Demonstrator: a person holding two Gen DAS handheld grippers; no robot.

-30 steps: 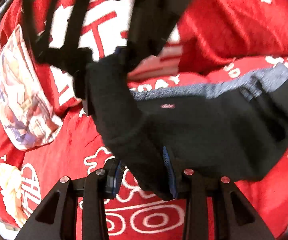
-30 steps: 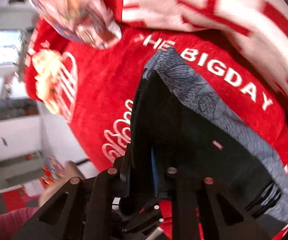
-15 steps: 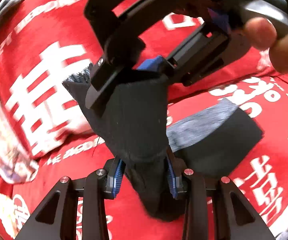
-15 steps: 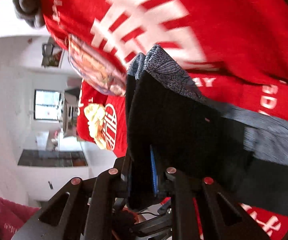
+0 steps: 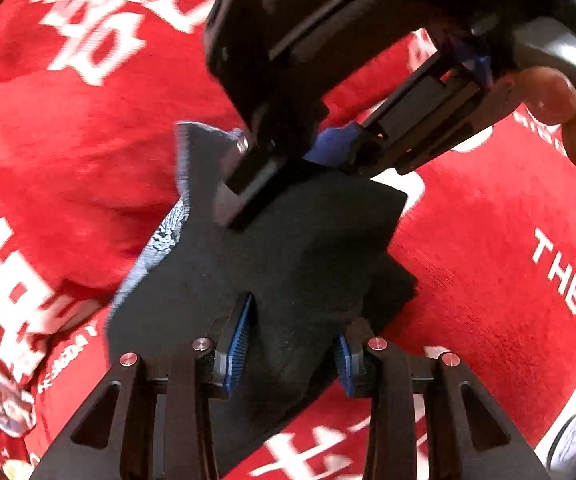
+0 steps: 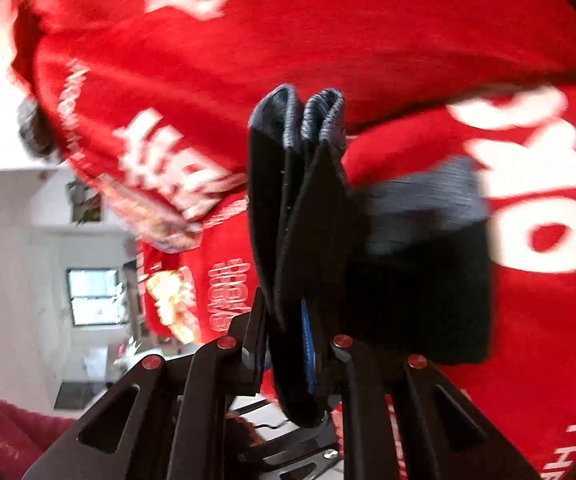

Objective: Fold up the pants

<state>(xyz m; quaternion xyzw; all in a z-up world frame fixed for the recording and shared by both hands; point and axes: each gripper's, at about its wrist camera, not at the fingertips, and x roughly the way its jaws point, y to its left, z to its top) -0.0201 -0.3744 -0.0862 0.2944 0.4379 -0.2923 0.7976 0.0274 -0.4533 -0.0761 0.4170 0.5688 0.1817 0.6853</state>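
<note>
1. The pants (image 5: pixel 288 248) are held bunched above the red blanket (image 5: pixel 488 248), so the fold stays together.
2. The left gripper (image 5: pixel 292 344) is clenched on the cloth.
3. The right gripper (image 6: pixel 292 344) is clamped on folded layers.

A red plush bedspread with big white lettering (image 5: pixel 488 248) fills almost the whole left wrist view, rumpled into soft folds at far left. Its white words blur. In the right wrist view, tipped sideways, the same red cover (image 6: pixel 368 40) spreads across the top and right. At left a pale white wall (image 6: pixel 11 240) shows, with a dark-framed window (image 6: pixel 95 298) letting in bright daylight. A small printed cushion (image 6: pixel 159 224) lies on the cover.
</note>
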